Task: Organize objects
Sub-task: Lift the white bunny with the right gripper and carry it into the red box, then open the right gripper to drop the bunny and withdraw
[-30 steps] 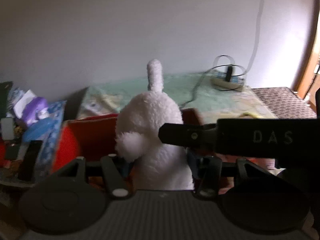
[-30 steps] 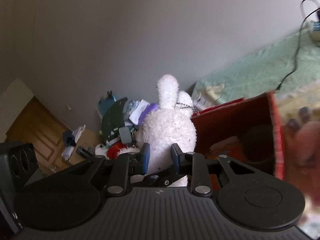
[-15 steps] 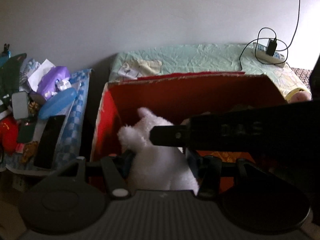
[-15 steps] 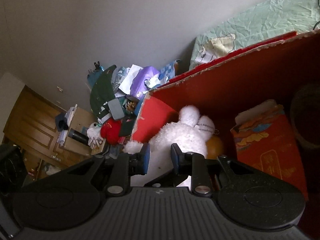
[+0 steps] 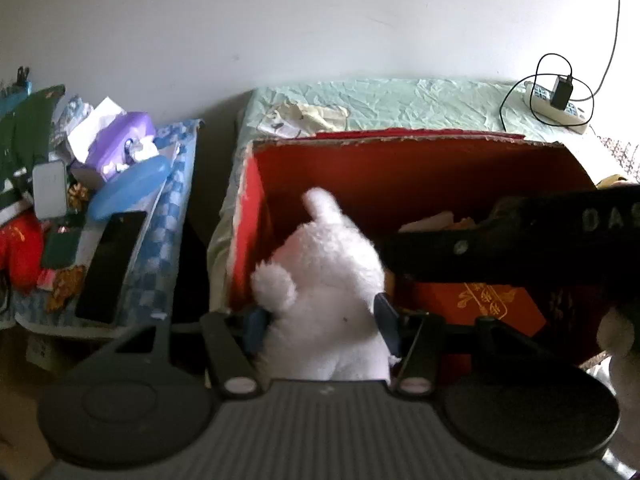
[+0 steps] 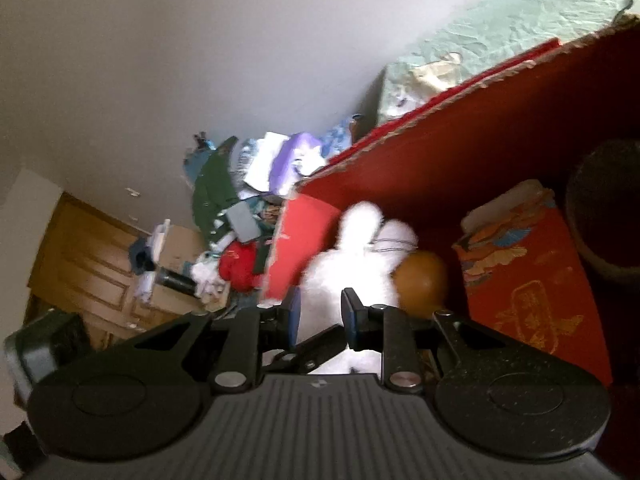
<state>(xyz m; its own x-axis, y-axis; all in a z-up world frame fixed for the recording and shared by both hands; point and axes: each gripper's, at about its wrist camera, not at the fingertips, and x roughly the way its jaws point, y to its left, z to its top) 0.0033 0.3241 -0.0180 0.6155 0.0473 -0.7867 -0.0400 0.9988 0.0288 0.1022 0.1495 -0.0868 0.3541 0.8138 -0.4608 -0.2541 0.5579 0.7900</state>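
A white plush rabbit (image 5: 324, 280) sits inside the left end of a red cardboard box (image 5: 400, 168). My left gripper (image 5: 320, 324) has its blue pads on both sides of the plush body. My right gripper (image 6: 320, 312) is closed narrowly on the same plush (image 6: 352, 256) from the other side, and its black body crosses the left wrist view at the right. The box (image 6: 440, 152) also holds a red gift bag (image 6: 520, 280) and an orange round object (image 6: 424, 280).
A cluttered side table (image 5: 132, 264) stands left of the box, with a purple tissue pack (image 5: 120, 144), a blue lid, a black phone and red items. A green bedsheet (image 5: 400, 100) lies behind, with a power strip (image 5: 560, 108) at the far right.
Both grippers have lowered the plush rabbit from above the box rim down into the left end of the red box. The views have tilted downward.
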